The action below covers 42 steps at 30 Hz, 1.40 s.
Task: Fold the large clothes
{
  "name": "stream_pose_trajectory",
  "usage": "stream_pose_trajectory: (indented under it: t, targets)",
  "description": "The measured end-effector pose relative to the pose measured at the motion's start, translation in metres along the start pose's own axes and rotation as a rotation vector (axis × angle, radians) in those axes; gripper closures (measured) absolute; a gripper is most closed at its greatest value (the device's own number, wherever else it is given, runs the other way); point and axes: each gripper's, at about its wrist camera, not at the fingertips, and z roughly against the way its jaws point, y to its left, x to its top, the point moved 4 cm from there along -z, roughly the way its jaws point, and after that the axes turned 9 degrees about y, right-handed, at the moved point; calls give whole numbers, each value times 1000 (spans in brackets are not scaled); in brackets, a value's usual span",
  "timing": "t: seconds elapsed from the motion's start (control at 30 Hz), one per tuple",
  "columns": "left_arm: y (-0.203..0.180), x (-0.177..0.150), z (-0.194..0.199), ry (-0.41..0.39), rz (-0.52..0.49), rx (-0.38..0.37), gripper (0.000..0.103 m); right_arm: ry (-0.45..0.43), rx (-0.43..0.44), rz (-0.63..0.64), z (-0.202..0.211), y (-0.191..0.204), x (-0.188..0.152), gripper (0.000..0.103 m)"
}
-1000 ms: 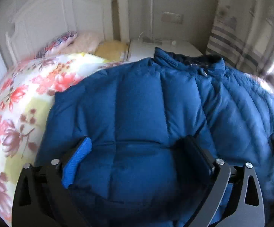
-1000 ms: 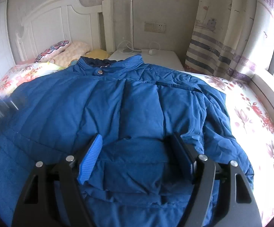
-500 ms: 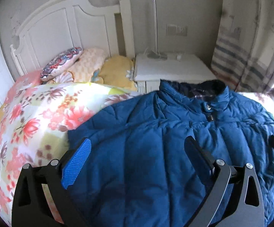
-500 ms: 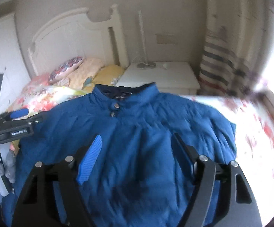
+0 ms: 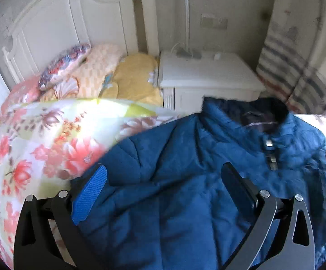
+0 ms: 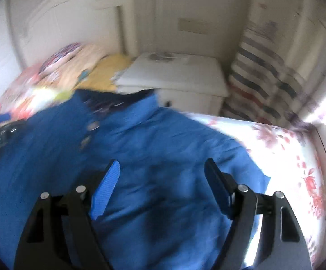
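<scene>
Jacket (image 5: 185,157), blue and quilted, lies spread on the bed (image 5: 39,139), collar toward the headboard edge, near the nightstand (image 5: 208,74). My left tongs (image 5: 163,180) and right tongs (image 6: 161,173) hover over it, both spread wide, gripping nothing. Risk, in my judgement: thick padding may slip from a shallow pinch, or the floral quilt (image 5: 50,123) may get caught.

L tongs (image 5: 163,187) & R tongs (image 6: 161,183) both spread wide.
</scene>
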Motion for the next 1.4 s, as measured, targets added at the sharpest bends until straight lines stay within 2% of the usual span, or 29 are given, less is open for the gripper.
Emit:
stream_pose_trajectory:
  t: [0.1, 0.13, 0.2, 0.3, 0.4, 0.5, 0.57, 0.6, 0.63, 0.73, 1.03, 1.1, 1.13, 1.2, 1.23, 1.33, 1.4]
  targets:
    - [-5, -7, -46, 130, -12, 3, 4, 107, -6, -34, -34, -24, -9, 26]
    - [-5, -6, -47, 124, -14, 2, 4, 100, 54, -47, -40, -29, -13, 24]
    - [-6, -2, -43, 147, -30, 9, 4, 118, 92, -52, -38, -33, -13, 24]
    - [-4, 15, -23, 87, -45, 14, 4, 120, 45, 0, -30, -36, -3, 25]
    - [-1, 33, -16, 23, -40, 18, 4, 70, 28, -35, -24, -52, 18, 25]
    - [-3, 39, -42, 65, -35, 23, 4, 58, 31, -36, -35, -56, 34, 25]
    - [-4, 34, -64, 107, -41, 16, 4, 109, 40, -10, -59, -53, 34, 23]
    - [-2, 33, -67, 93, -23, -2, 4, 126, 17, 14, -72, -52, 31, 20]
    - [0, 33, -65, 81, -12, -8, 4, 101, 11, 25, -73, -50, 27, 17]
    - [0, 31, -64, 72, -16, 1, 4, 68, 5, 22, -72, -48, 23, 17]
    - [1, 30, -64, 60, 4, 5, 4, 59, 8, 20, -75, -49, 23, 15]
    - [1, 29, -61, 45, 3, 32, 4, 75, 24, 28, -75, -49, 24, 14]
    - [1, 29, -57, 33, 1, 48, 4, 94, -5, 52, -70, -49, 24, 17]
    - [5, 27, -36, -39, 33, 105, 5, 73, -141, 86, -55, -47, 25, 17]
    - [5, 24, -18, -92, 49, 111, 5, 41, -194, 104, -39, -43, 23, 17]
    - [-7, 3, 48, -237, 47, 16, 5, -67, -187, 128, 10, -25, 14, 16]
    - [-19, -15, 67, -256, 11, 2, 4, -121, -111, 154, 40, -4, 1, 16]
